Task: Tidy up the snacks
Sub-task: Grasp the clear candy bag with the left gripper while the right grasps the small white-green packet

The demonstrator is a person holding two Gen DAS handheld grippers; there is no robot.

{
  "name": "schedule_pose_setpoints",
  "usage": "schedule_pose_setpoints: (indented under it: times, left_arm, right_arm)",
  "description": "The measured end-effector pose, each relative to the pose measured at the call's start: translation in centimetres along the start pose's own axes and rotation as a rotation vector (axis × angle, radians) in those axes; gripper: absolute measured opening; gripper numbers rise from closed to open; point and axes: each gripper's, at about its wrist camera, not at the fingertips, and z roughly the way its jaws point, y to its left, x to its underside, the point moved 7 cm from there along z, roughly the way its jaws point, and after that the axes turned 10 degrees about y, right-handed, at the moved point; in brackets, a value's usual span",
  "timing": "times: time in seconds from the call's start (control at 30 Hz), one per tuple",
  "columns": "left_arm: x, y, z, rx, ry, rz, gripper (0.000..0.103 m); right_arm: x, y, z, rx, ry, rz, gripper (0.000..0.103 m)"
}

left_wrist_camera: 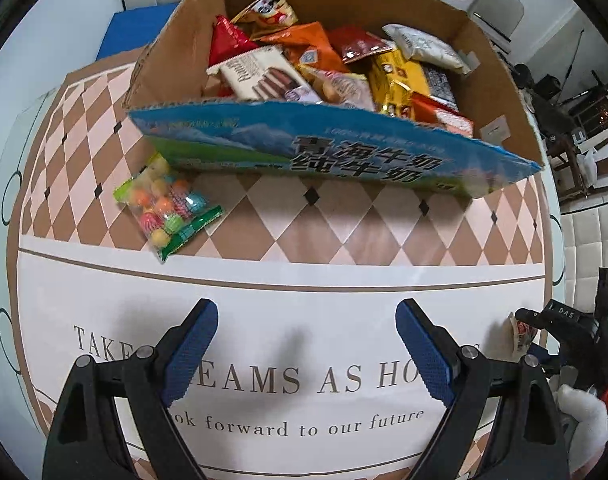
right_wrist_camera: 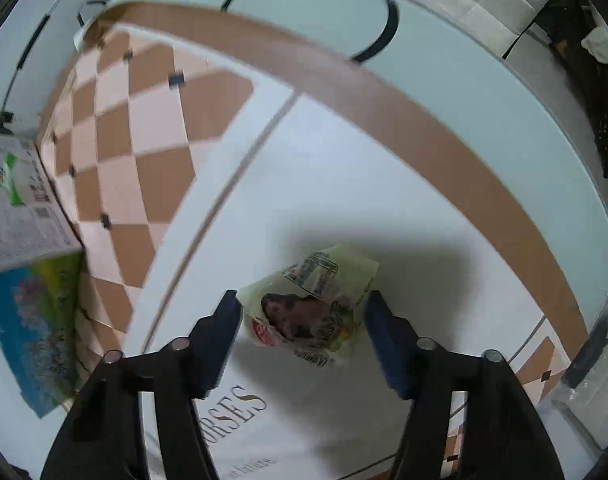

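Left wrist view: cardboard box (left_wrist_camera: 344,152) sits on the tablecloth (left_wrist_camera: 304,240), upper centre of frame, with snack packets (left_wrist_camera: 328,68) piled inside. Candy bag (left_wrist_camera: 167,204) lies on the cloth just beside the box's lower-left corner, centre left. Right wrist view: small snack packet (right_wrist_camera: 308,308) lies on the cloth, lower centre; box at left edge, well apart from it.

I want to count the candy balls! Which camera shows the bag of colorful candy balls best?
The left wrist view. There the candy bag lies in plain sight on the checkered tablecloth, just in front of the cardboard box. The right wrist view does not show it at all.
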Motion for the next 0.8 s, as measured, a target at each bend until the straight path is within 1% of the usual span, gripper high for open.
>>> schedule_pose_setpoints:
  times: [0.03, 0.1, 0.2, 0.37, 0.47, 0.53, 0.6, 0.7, 0.8]
  left_arm:
    - [0.0, 0.3, 0.2, 0.004, 0.007, -0.007, 0.091]
    - [-0.3, 1.4, 0.4, 0.021, 0.022, -0.028, 0.091]
    - [-0.8, 3.8, 0.4, 0.052, 0.032, -0.085, 0.091]
    - [-2.6, 9.6, 0.2, 0.117, 0.037, -0.27, 0.091]
    - [-4.0, 12.4, 0.3, 0.164, 0.032, -0.374, 0.091]
    - [-5.1, 13.5, 0.7, 0.182, 0.032, -0.422, 0.091]
    - [-6.0, 13.8, 1.4, 0.181, 0.04, -0.438, 0.091]
    - [-7.3, 13.8, 3.2, 0.178, 0.074, -0.452, 0.091]
    - [-8.2, 13.6, 4.6, 0.157, 0.09, -0.447, 0.091]
  right_arm:
    - [0.2, 0.3, 0.0, 0.01, -0.02, -0.018, 0.061]
    - [1.1, 1.5, 0.3, 0.012, -0.02, -0.063, 0.057]
    - [2.9, 4.2, 0.9, 0.005, -0.009, -0.164, 0.057]
    - [7.1, 10.8, 2.7, -0.009, 0.04, -0.352, 0.057]
    - [9.2, 14.7, 3.5, -0.01, 0.063, -0.426, 0.056]
    - [10.2, 16.3, 3.9, -0.008, 0.073, -0.461, 0.056]
    - [10.8, 17.6, 4.2, -0.007, 0.077, -0.48, 0.056]
    - [11.0, 18.9, 4.1, -0.002, 0.076, -0.502, 0.056]
    - [11.3, 19.5, 3.7, 0.01, 0.068, -0.523, 0.056]
